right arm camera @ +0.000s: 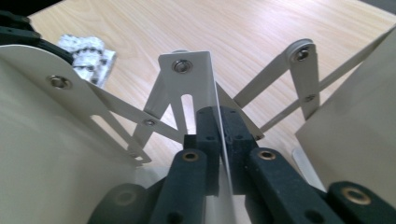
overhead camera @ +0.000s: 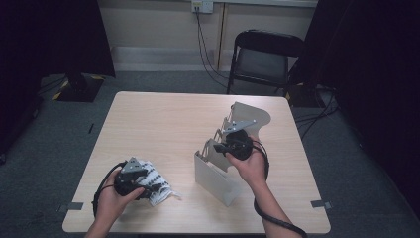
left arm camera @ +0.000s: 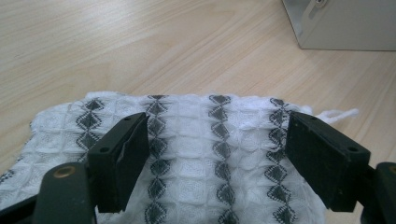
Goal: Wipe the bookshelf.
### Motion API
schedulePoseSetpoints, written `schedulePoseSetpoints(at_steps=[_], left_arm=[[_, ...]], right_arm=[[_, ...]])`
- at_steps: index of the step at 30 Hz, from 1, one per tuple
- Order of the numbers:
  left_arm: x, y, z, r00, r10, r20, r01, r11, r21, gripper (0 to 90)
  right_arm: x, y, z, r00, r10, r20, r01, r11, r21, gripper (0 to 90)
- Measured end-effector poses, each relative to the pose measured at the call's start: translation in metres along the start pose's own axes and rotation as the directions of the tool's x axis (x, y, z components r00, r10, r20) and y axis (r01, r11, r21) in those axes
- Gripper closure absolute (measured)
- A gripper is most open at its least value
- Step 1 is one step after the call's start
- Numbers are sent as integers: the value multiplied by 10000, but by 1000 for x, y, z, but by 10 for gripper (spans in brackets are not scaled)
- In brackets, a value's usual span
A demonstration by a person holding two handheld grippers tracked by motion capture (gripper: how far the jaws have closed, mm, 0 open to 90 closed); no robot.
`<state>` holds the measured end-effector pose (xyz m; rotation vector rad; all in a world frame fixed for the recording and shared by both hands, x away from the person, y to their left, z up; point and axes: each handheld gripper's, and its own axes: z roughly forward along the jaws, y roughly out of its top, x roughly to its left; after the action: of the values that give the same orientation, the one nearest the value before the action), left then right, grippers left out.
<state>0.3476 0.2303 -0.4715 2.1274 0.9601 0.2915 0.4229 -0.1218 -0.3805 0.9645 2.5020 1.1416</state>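
1. The expanding metal file rack (overhead camera: pixel 225 158) stood right of the table's middle, its dividers joined by scissor links; the right gripper (right arm camera: pixel 218 122) had its jaws pinched tight on one thin divider plate (right arm camera: pixel 211 74) near the rack's centre.
2. The folded white cloth with dark diamond stripes (left arm camera: pixel 196 154) lay near the table's front left edge; the left gripper (left arm camera: pixel 217 140) stood over it, jaws wide apart with the cloth between them, pads not pressing on it.
3. By my reading, the rack was gripped but only partly spread, and the cloth was not yet picked up.
4. Counted: one rack, one cloth, two grippers, one wooden table (overhead camera: pixel 158 119), one folding chair (overhead camera: pixel 262 57) behind it.
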Motion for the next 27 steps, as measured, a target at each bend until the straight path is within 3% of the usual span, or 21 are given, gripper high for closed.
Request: schedulePoseSetpoints(at_steps=[11,27], left_arm=[[1,0,1,10000,-71,-4,71,10000,-30,220],[1,1,2,9999,-124,-5,124,9999,-17,221]], right_arm=[[4,1,-6,9948,-989,258,995,9948,-236,896],[16,7,-16,9844,-1734,-294,1716,9835,-570,892]])
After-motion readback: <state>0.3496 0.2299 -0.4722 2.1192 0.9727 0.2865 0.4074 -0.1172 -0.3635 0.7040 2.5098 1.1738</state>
